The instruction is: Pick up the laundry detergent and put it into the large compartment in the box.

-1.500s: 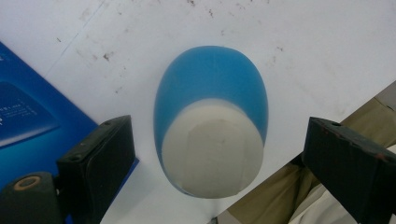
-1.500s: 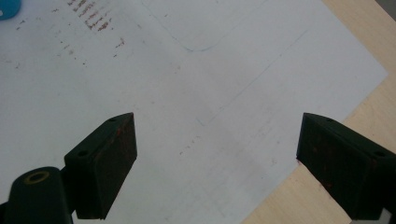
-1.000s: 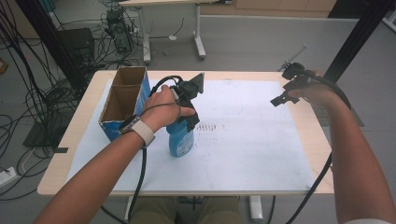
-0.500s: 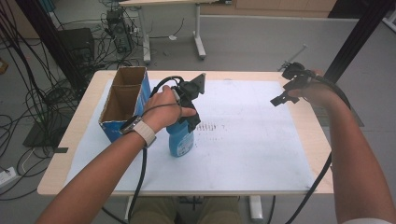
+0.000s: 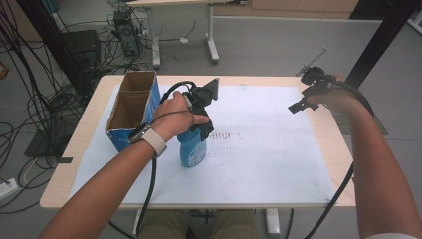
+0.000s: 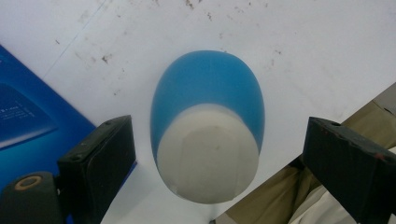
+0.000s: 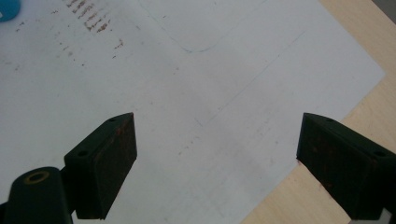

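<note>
Upright blue plastic bottle with a white cap (image 6: pixel 208 140) standing on the white-papered table (image 5: pixel 278 164) beside the open blue cardboard box (image 5: pixel 130 107), directly below the left gripper (image 6: pixel 217 154), between its wide, non-touching fingers (image 6: pixel 100 163); right gripper (image 7: pixel 215 158) well apart, fingers wide, empty.

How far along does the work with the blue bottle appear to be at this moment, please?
Early on. Done: the blue bottle stands upright on the white sheet beside the open cardboard box, and the left gripper is lowered over it, jaws open either side of its white cap with gaps showing. In hand: lining up that grasp. Left: closing and lifting, perhaps toward the box. The right gripper is open over bare sheet.
</note>
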`<action>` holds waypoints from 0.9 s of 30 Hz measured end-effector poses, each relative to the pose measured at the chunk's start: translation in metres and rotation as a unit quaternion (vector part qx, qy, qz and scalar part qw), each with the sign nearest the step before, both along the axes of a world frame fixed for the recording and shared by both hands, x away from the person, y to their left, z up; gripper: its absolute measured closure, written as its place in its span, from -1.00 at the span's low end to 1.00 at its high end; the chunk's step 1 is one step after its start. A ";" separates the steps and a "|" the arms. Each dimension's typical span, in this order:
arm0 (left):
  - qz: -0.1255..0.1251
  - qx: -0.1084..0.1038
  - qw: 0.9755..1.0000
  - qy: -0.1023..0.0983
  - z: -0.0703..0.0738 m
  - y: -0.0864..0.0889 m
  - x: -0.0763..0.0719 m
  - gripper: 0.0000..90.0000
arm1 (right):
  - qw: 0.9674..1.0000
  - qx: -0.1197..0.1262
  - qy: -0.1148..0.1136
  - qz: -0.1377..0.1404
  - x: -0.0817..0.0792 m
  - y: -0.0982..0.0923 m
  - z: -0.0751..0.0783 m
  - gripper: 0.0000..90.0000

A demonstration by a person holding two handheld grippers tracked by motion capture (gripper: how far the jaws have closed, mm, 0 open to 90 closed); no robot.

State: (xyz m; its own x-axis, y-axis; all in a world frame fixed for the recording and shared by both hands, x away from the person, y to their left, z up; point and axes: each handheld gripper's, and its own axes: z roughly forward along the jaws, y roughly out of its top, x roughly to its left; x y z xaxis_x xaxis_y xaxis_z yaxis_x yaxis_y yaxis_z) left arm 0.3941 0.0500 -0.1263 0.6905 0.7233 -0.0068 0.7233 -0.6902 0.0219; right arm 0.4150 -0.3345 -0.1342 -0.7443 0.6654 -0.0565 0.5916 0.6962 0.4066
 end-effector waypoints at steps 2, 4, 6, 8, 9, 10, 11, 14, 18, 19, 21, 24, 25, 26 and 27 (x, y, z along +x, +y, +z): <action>0.000 0.000 1.000 0.000 0.000 0.000 0.000 -0.78 | 1.000 0.001 0.000 0.000 0.000 0.000 -0.001 -0.73; 0.000 0.002 1.000 0.001 0.000 -0.001 0.001 -0.78 | 1.000 0.000 0.001 0.000 0.001 0.000 -0.001 -0.73; -0.001 0.004 1.000 0.002 0.000 -0.001 0.001 -0.78 | 1.000 0.000 0.001 0.001 0.001 0.000 -0.001 -0.73; 0.000 0.005 1.000 0.000 -0.001 -0.001 0.001 -0.78 | 1.000 0.000 0.002 0.000 0.001 0.000 -0.002 -0.73; 0.000 0.005 1.000 0.001 0.000 -0.001 0.001 -0.78 | 1.000 0.000 0.001 0.001 0.001 0.000 -0.002 -0.73; 0.000 0.006 1.000 0.000 0.000 -0.001 0.001 -0.78 | 1.000 0.000 0.001 0.001 0.001 0.000 -0.002 -0.73; 0.000 0.006 1.000 0.001 0.000 -0.001 0.002 -0.78 | 1.000 -0.001 0.002 0.000 0.001 0.000 -0.002 -0.73; 0.001 0.004 1.000 0.001 0.000 -0.001 0.001 -0.78 | 1.000 0.000 0.002 0.000 0.002 0.000 -0.002 -0.73; 0.001 0.003 1.000 0.001 0.000 -0.001 0.001 -0.78 | 1.000 0.000 0.002 0.000 0.002 0.000 -0.002 -0.73; 0.001 0.002 1.000 0.002 0.000 -0.001 0.002 -0.78 | 1.000 0.000 0.002 0.000 0.002 0.000 -0.002 -0.73; -0.001 0.001 1.000 0.002 0.001 0.000 0.002 -0.78 | 1.000 0.001 0.002 0.000 0.002 0.000 -0.002 -0.73; 0.000 0.003 1.000 0.001 0.000 -0.001 0.002 -0.78 | 1.000 0.001 0.002 0.000 0.002 0.000 -0.003 -0.73; 0.001 0.002 1.000 0.001 0.000 0.000 0.002 -0.78 | 1.000 0.001 0.002 0.000 0.002 -0.001 -0.003 -0.73; 0.001 0.001 1.000 0.001 0.000 0.000 0.001 -0.78 | 1.000 0.001 0.002 0.000 0.002 -0.001 -0.003 -0.73; 0.000 0.001 1.000 0.001 0.000 0.000 0.001 -0.78 | 1.000 0.002 0.003 0.000 0.002 -0.001 -0.003 -0.73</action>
